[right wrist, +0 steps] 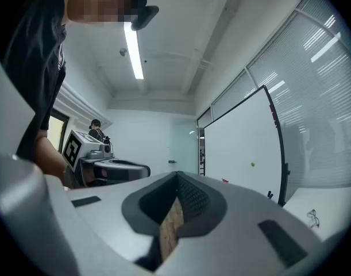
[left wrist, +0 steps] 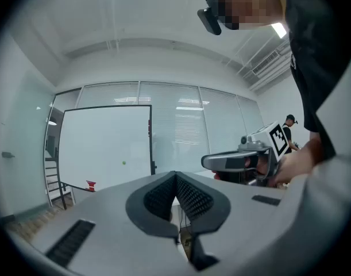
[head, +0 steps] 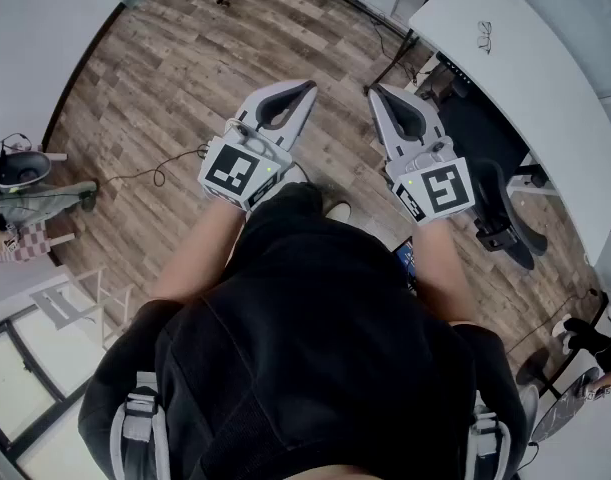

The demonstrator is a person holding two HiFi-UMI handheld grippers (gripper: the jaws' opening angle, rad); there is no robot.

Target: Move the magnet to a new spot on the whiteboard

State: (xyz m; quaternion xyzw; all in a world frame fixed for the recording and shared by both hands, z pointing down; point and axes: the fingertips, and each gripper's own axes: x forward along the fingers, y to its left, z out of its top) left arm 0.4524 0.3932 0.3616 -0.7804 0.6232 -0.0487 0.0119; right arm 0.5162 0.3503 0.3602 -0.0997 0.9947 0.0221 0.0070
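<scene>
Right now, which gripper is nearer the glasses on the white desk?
Right. In the head view the glasses lie up and right of the right gripper; the left gripper is farther left, over the wood floor.

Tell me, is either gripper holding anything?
Nothing: left gripper and right gripper are both shut and empty; the green magnet sits on the whiteboard.
</scene>
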